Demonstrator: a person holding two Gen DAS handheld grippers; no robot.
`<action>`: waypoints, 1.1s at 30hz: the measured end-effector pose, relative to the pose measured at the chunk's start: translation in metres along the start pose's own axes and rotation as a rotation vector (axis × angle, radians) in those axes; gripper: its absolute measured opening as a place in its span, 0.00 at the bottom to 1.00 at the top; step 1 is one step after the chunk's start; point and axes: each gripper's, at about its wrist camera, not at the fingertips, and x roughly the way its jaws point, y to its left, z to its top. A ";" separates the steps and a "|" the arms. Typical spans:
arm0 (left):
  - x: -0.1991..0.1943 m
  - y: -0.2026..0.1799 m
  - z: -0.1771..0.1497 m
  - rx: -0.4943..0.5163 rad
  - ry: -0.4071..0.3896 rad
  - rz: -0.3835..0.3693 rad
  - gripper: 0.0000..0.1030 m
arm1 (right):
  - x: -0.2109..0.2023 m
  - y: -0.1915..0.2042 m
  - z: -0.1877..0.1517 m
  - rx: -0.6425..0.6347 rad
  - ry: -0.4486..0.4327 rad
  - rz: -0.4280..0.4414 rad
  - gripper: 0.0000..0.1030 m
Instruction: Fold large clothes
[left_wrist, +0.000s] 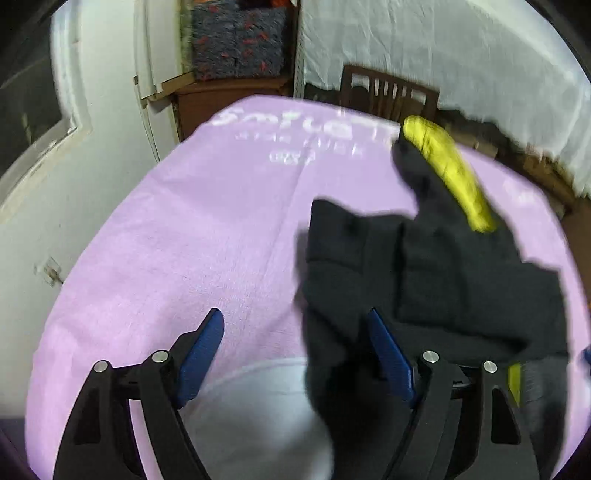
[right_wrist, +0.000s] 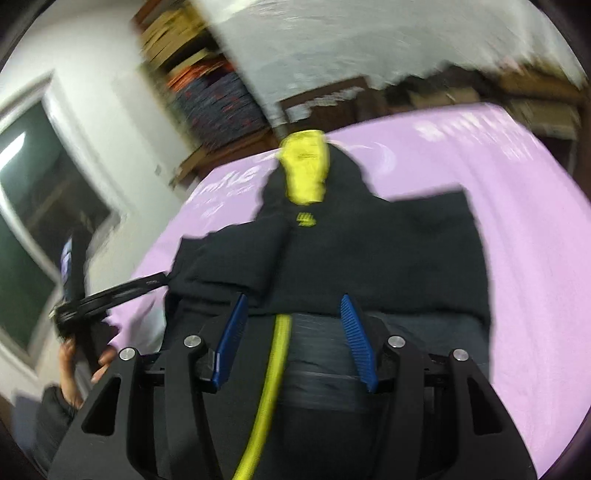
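A black hooded garment (left_wrist: 424, 266) with a yellow hood lining (left_wrist: 448, 171) lies partly folded on the purple cloth (left_wrist: 192, 236). My left gripper (left_wrist: 295, 325) is open at its left edge, with a dangling black fold between the blue fingers (left_wrist: 203, 350). In the right wrist view the garment (right_wrist: 369, 254) lies ahead, its yellow hood (right_wrist: 306, 170) at the far end. My right gripper (right_wrist: 291, 306) is open over the garment's near hem, with a yellow stripe (right_wrist: 275, 369) running between the fingers. The left gripper tool (right_wrist: 110, 295) shows at the left, held by a hand.
The purple cloth (right_wrist: 517, 240) covers the table and has white lettering (left_wrist: 295, 129). A wooden chair (left_wrist: 388, 96) stands behind the table. Shelves with stacked textiles (left_wrist: 236, 40) are at the back left. A white wall and a window (right_wrist: 44, 206) are at the left.
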 end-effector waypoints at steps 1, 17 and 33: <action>0.008 0.000 -0.002 0.015 0.015 0.005 0.79 | 0.006 0.018 0.004 -0.056 0.006 -0.019 0.51; -0.003 0.057 0.011 -0.149 -0.012 -0.113 0.85 | 0.148 0.138 0.006 -0.494 0.177 -0.238 0.51; -0.004 0.025 0.002 -0.028 -0.018 -0.109 0.85 | 0.049 -0.005 0.038 0.052 0.016 -0.236 0.20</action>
